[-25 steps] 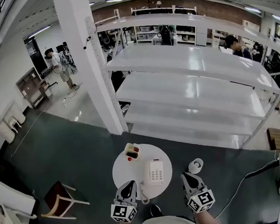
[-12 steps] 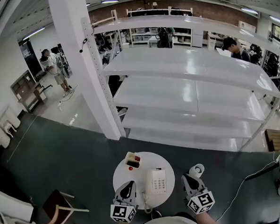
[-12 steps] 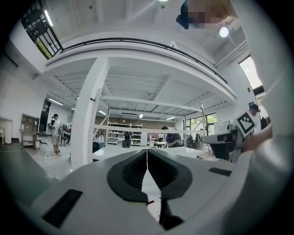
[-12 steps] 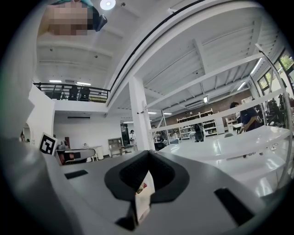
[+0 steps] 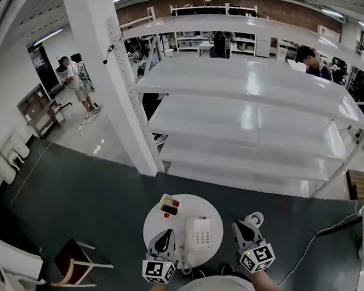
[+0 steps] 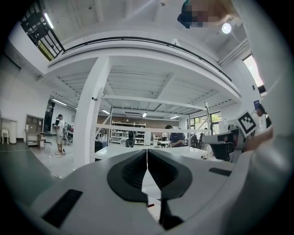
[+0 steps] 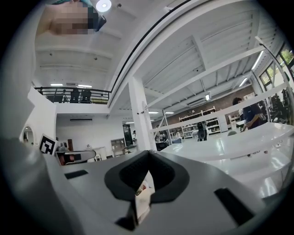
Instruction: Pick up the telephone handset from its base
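Observation:
A white telephone [image 5: 201, 233] with a keypad sits on a small round white table [image 5: 156, 226]. Its handset [image 5: 190, 233] lies along the base's left side, and the coiled cord [image 5: 184, 257] hangs at the table's near edge. My left gripper [image 5: 166, 236] is over the near left part of the table, left of the phone, and its jaws are shut with nothing in them [image 6: 147, 151]. My right gripper [image 5: 239, 225] hovers just off the table's right edge, apart from the phone. Its jaws meet at the tips, also with nothing in them [image 7: 148, 156].
A small box [image 5: 169, 205] with red items stands at the table's far left. A white roll-like object [image 5: 255, 218] sits right of the table. Beyond are a white column [image 5: 114, 84] and wide white shelving [image 5: 248, 119]. A chair [image 5: 75, 260] stands left and a cable [image 5: 317, 237] runs right.
Both grippers and the head view have shifted a little across the room, so the table and background sit slightly differently. The phone and handset have not moved, and both grippers stay shut.

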Demonstrator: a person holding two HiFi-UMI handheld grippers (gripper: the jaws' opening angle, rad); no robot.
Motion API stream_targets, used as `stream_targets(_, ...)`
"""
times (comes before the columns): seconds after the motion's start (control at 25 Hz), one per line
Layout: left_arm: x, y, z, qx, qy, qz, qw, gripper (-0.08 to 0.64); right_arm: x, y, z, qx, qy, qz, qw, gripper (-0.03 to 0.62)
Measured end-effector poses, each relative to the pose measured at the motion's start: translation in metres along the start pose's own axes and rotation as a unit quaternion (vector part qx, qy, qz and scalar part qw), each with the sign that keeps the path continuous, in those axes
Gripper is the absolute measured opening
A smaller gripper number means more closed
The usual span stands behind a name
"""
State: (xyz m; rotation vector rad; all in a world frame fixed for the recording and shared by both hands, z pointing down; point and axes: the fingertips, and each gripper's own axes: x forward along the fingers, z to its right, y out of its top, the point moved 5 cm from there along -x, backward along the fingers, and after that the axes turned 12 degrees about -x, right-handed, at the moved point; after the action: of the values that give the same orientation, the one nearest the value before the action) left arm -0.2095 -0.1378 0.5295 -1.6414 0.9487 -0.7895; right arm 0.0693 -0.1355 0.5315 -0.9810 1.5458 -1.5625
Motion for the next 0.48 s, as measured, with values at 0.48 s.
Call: stream_targets(0.48,0.023,-0.007,0.019,0.010,0.026,-0.001,0.9996,0.021,-0.002,0.003,0.025,0.010,0.015,-0.002,1.000,0.008)
